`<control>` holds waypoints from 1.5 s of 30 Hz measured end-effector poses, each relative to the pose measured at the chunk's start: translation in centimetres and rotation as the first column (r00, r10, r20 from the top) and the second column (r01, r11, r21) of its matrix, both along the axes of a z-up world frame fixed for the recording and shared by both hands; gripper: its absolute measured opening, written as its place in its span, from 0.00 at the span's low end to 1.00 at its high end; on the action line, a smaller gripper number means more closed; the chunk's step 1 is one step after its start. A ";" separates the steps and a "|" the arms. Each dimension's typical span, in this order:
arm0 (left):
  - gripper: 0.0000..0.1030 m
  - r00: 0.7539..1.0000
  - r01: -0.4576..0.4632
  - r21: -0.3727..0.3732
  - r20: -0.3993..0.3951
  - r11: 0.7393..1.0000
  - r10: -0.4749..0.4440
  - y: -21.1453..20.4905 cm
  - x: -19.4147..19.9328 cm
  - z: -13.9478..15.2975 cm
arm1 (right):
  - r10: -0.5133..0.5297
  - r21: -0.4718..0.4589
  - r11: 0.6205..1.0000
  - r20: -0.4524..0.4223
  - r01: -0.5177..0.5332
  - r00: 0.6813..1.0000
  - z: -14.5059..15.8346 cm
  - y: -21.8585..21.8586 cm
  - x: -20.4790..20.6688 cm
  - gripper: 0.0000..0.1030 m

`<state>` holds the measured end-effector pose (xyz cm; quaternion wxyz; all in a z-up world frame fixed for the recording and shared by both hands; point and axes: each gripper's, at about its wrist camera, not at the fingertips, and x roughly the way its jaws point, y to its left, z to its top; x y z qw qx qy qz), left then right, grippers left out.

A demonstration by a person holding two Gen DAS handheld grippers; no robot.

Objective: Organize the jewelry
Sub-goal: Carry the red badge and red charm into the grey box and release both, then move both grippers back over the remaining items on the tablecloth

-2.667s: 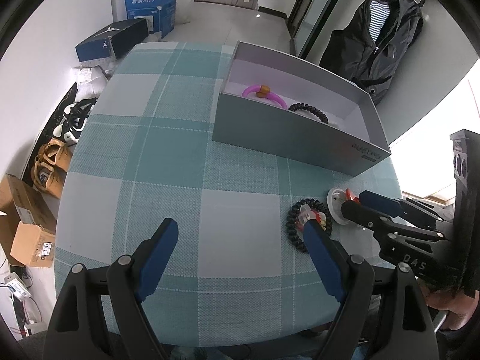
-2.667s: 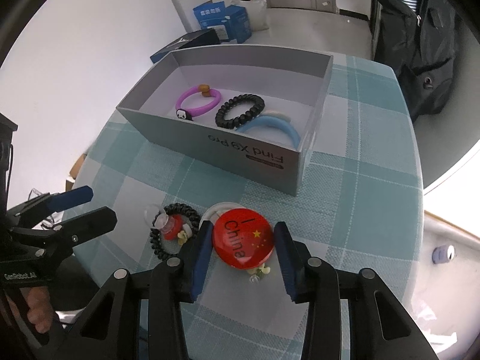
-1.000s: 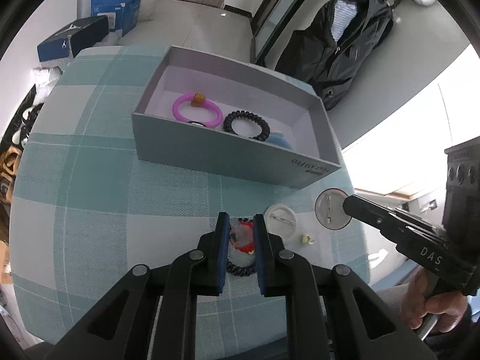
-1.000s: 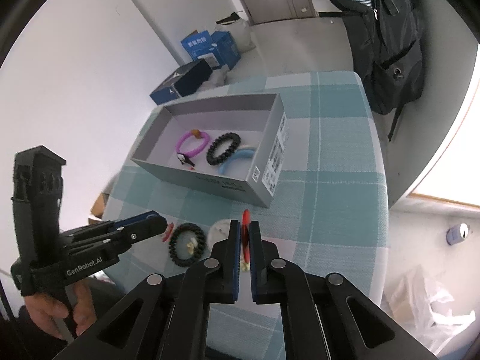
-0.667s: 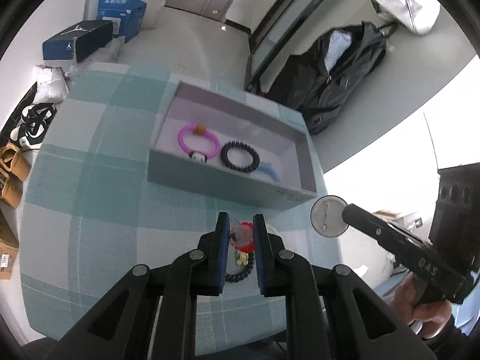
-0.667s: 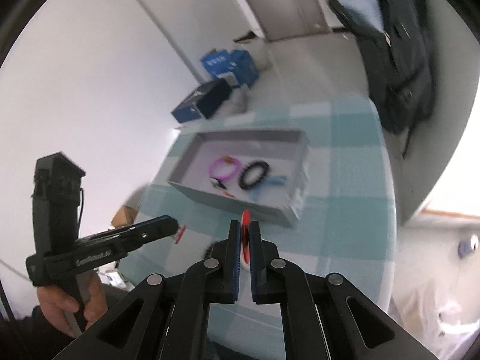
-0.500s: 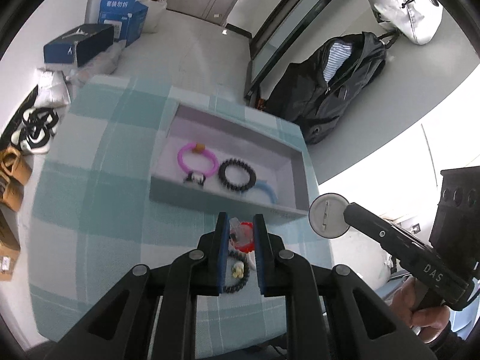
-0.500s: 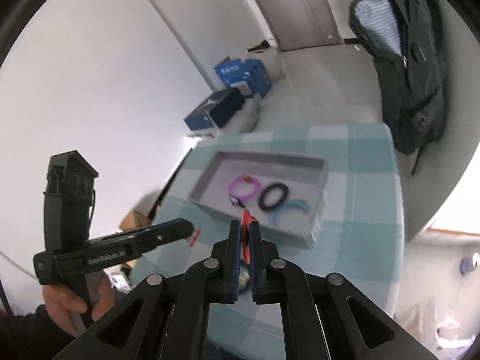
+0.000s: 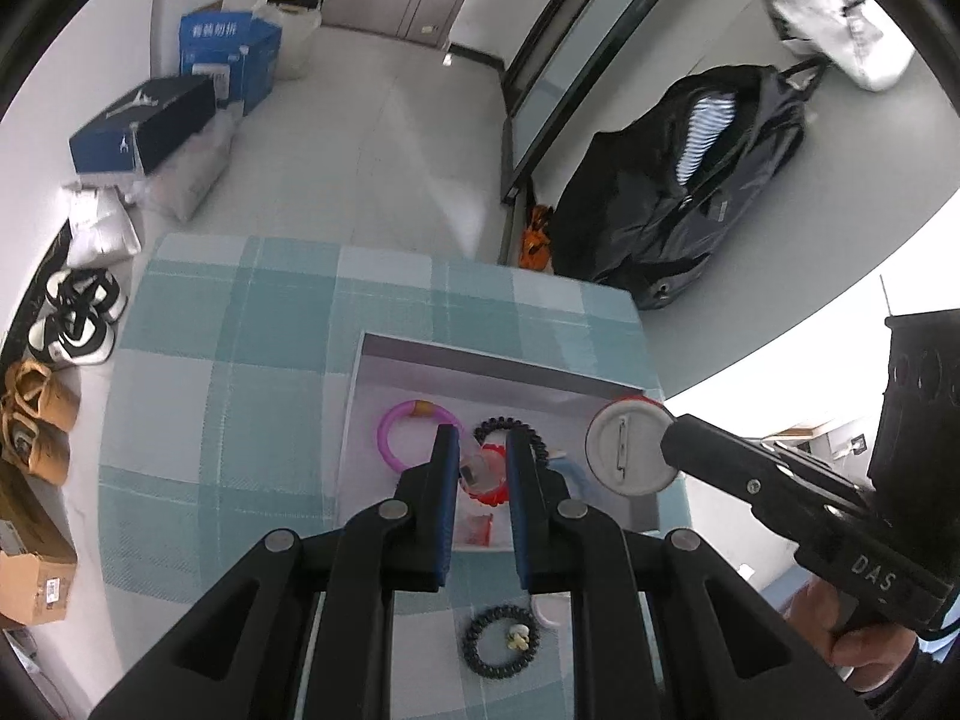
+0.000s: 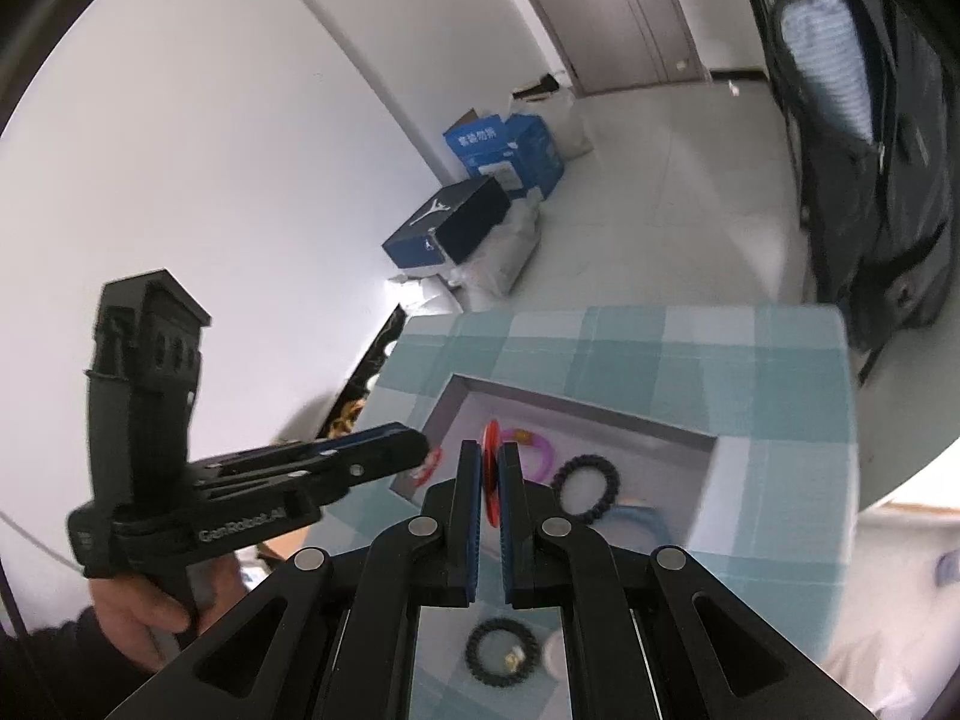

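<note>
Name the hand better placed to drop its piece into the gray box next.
Left, probably. The left gripper, shut on a small red trinket, hangs over the gray box. The right gripper pinches the round badge near the box's corner.

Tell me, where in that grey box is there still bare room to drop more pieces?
Inside the grey box, the far strip behind the pink ring and the black beaded bracelet is bare, as is the corner left of the pink ring. The near right side is crowded, with the blue band there.
</note>
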<state>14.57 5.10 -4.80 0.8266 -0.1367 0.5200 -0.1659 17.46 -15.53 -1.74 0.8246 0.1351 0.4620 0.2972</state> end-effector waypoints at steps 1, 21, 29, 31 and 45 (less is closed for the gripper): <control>0.10 1.000 0.001 -0.006 -0.012 1.000 -0.001 0.0 0.3 -0.3 | -0.002 0.002 1.000 -0.011 0.002 1.000 -0.3 0.0 0.2 0.04; 0.40 0.996 -0.005 -0.026 -0.087 1.000 0.002 -0.3 3.1 -2.2 | -0.070 -0.078 0.995 -0.050 0.066 0.996 -3.1 -0.3 2.3 0.31; 0.69 0.999 -0.032 0.025 0.018 0.999 0.032 -0.1 1.3 -0.4 | -0.186 -0.027 0.981 0.118 0.191 0.975 0.6 -2.3 -0.5 1.00; 0.69 0.999 -0.036 0.036 0.025 0.999 0.035 -0.1 0.7 -0.2 | -0.266 -0.109 0.952 0.169 0.287 0.949 1.5 -2.1 -1.3 1.00; 0.69 0.993 -0.064 0.094 0.105 0.994 0.054 0.4 -3.5 1.4 | -0.427 -0.173 0.822 0.444 0.543 0.788 3.2 -0.7 -6.7 1.00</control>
